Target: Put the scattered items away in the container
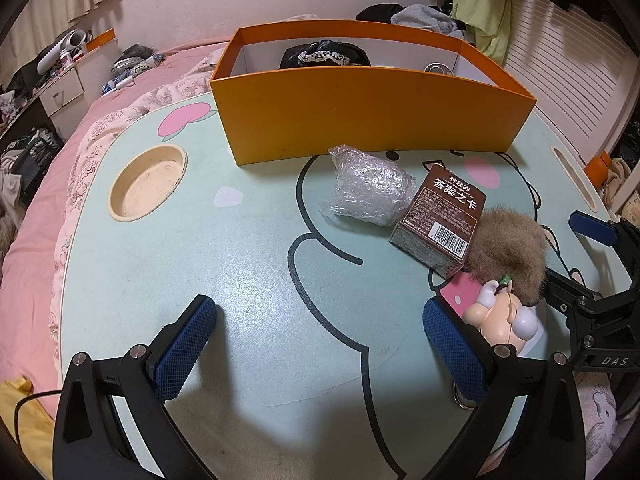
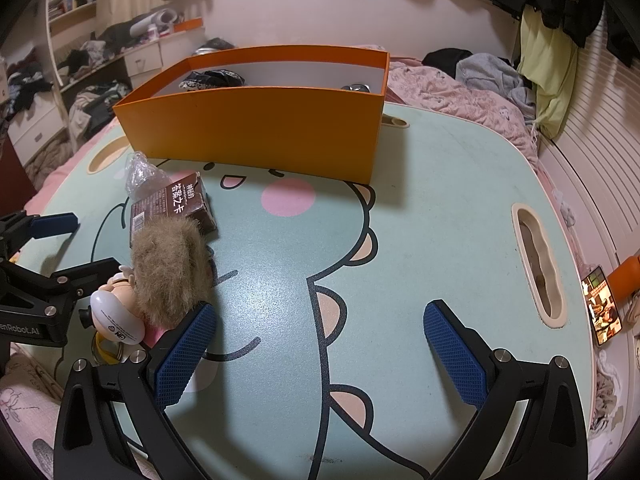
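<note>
An orange box [image 1: 372, 116] [image 2: 256, 128] stands at the far side of the pale green lap table [image 1: 240, 248] [image 2: 420, 208]; a dark cloth item [image 1: 324, 54] and a metal tin [image 1: 438, 68] lie inside it. In front of it lie a bubble-wrap bundle [image 1: 370, 190] [image 2: 142, 174], a brown card box [image 1: 440, 220] [image 2: 176, 206] and a furry-haired doll keychain [image 1: 506, 272] [image 2: 160, 276]. My left gripper [image 1: 320, 344] is open above bare table, its right finger beside the doll. My right gripper [image 2: 320, 348] is open, the doll by its left finger.
A round cup recess [image 1: 148, 182] sits at the table's left, and a slot [image 2: 540, 264] at its right. A phone [image 2: 602, 306] lies off the right edge. The table rests on a pink bed [image 1: 52, 152] with clothes piled behind.
</note>
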The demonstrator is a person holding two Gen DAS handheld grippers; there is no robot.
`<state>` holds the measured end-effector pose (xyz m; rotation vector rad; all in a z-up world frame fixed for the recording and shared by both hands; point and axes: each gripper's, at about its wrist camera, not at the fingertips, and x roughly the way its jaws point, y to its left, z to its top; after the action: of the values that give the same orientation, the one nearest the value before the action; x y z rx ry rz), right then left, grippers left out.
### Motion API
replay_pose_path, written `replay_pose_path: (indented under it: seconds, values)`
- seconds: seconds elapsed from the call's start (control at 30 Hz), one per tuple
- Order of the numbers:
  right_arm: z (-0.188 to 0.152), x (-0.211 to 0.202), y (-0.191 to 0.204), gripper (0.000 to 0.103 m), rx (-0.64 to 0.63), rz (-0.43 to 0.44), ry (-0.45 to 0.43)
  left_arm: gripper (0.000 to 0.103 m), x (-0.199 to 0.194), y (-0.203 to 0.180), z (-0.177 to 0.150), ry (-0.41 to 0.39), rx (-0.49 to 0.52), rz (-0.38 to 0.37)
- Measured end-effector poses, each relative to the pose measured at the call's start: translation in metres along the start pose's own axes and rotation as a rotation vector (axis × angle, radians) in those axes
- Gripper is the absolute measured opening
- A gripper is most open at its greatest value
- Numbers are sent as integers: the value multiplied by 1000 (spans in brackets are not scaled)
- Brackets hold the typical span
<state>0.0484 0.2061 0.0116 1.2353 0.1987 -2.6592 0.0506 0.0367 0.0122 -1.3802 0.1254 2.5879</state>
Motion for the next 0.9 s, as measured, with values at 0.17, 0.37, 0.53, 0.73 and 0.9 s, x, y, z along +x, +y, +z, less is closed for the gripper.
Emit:
replay_pose_path:
  seconds: [0.17,0.37,0.53,0.73,0.9]
  values:
    - [0,0,0,103,0,0,0,103,0,0,0,0,0,0]
    - [1,0,1,103,-1,0,-1,103,0,0,0,1,1,0]
    - [1,0,2,103,-2,1,1,103,0,0,0,0,1,0]
    - [2,-6,-1,91,26,-17,-32,103,-3,-1,-4,8,-2,-3]
    - [5,-46,5,73,-19,152,-201,103,-4,0,-7,-3,-8,-1]
